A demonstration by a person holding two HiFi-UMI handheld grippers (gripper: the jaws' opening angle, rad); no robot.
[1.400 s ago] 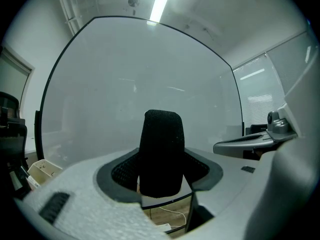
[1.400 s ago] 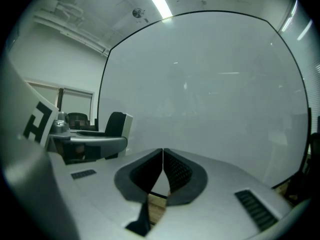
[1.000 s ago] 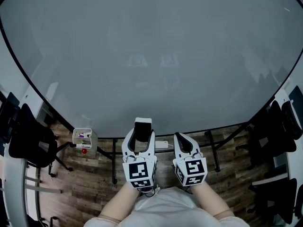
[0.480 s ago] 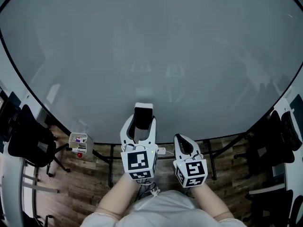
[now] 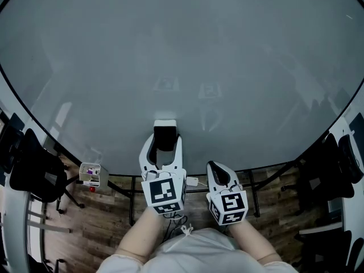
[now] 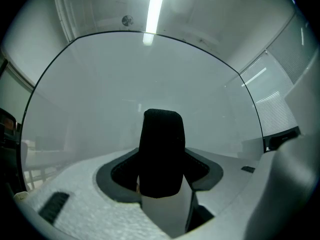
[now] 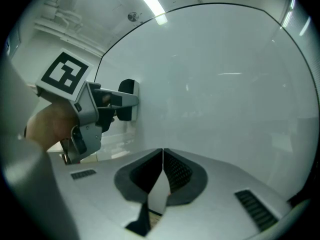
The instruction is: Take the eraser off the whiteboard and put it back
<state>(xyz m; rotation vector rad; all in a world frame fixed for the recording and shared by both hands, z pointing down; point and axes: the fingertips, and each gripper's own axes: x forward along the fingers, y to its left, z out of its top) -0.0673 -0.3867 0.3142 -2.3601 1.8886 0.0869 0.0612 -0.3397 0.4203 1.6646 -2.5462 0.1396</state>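
Observation:
The whiteboard (image 5: 182, 61) fills most of the head view. My left gripper (image 5: 164, 143) is shut on the eraser (image 5: 165, 136), a white block with a black felt face, held at the board's lower middle. In the left gripper view the eraser (image 6: 161, 154) stands upright between the jaws, in front of the board (image 6: 150, 79). The right gripper view shows the left gripper (image 7: 125, 101) holding the eraser (image 7: 129, 88) right against the board (image 7: 225, 84). My right gripper (image 5: 218, 173) hangs lower and to the right, shut, with nothing between its fingertips (image 7: 161, 156).
A small white box of markers (image 5: 90, 174) hangs at the board's lower left edge. Black chairs stand at the left (image 5: 31, 172) and at the right (image 5: 335, 158). The board's stand legs (image 5: 133, 201) rise from the wooden floor (image 5: 96, 226) below.
My left gripper has risen along the board with the eraser still in it. The right gripper has shifted slightly and stays shut.

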